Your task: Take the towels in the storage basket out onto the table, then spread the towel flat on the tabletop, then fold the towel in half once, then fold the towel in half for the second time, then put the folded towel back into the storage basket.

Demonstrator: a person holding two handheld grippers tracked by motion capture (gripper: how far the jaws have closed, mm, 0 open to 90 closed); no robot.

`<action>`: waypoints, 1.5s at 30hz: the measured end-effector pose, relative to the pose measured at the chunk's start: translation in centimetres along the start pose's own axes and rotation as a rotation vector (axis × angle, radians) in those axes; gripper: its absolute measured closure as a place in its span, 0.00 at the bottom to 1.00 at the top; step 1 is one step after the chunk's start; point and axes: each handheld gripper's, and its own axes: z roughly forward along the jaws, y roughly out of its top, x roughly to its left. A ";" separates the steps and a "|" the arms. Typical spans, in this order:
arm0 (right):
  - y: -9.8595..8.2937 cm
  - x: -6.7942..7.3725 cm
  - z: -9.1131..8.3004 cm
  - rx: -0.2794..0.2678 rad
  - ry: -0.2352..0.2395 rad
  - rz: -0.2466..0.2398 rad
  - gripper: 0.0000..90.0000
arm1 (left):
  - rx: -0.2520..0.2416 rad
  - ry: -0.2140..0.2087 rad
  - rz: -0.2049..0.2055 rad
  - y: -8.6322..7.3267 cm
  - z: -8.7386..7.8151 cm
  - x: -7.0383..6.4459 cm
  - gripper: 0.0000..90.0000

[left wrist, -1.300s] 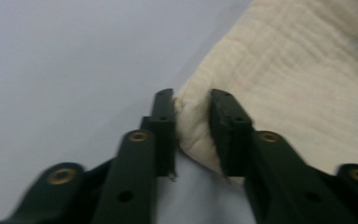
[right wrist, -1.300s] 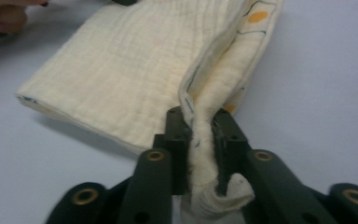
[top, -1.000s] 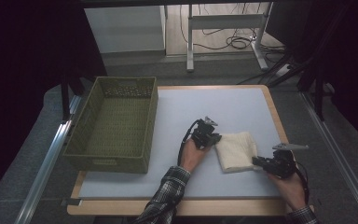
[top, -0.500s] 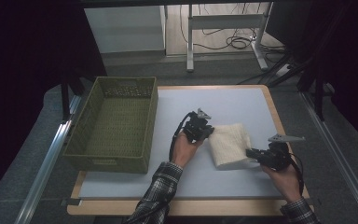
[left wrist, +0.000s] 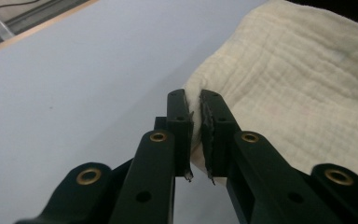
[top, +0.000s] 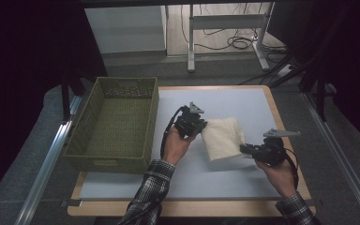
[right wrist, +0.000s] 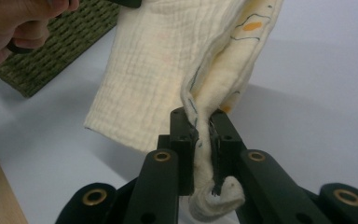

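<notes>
The left gripper point(left wrist: 194, 100), its jaws pinched together on one edge of a folded cream cloth point(top: 223, 138), and the right gripper point(right wrist: 202, 119), clamped on a bunched corner of the same cloth, hold it between them above the middle of the pale surface point(top: 234, 101), nearer the right edge than the left. In the right gripper view the fabric hangs in soft folds, a printed inner layer showing at the pinched seam, and it casts a shadow on the surface below, which suggests it is lifted clear, though one low corner may be touching. The cloth looks light, limp and quilted, unlikely to slip from the ridged jaws yet sure to sag and unfold wherever it is not held; edges and corners, as taken here, look the sound places to grip. A green woven basket point(top: 115, 126) stands open along the left edge of the surface, just beside the person's left hand point(top: 176, 145). The far half and the near right corner of the surface offer open room, with the wooden rim point(top: 281, 119) bounding the right side.
</notes>
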 end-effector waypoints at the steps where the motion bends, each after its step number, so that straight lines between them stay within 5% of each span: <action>1: 0.0 0.0 0.0 0.000 0.000 0.000 0.91 | 0.000 0.006 0.000 0.0 -0.2 0.1 0.92; 45: 6.8 5.6 6.1 -0.007 0.057 -0.070 0.91 | -0.009 0.161 -0.046 -0.2 -7.4 6.4 0.92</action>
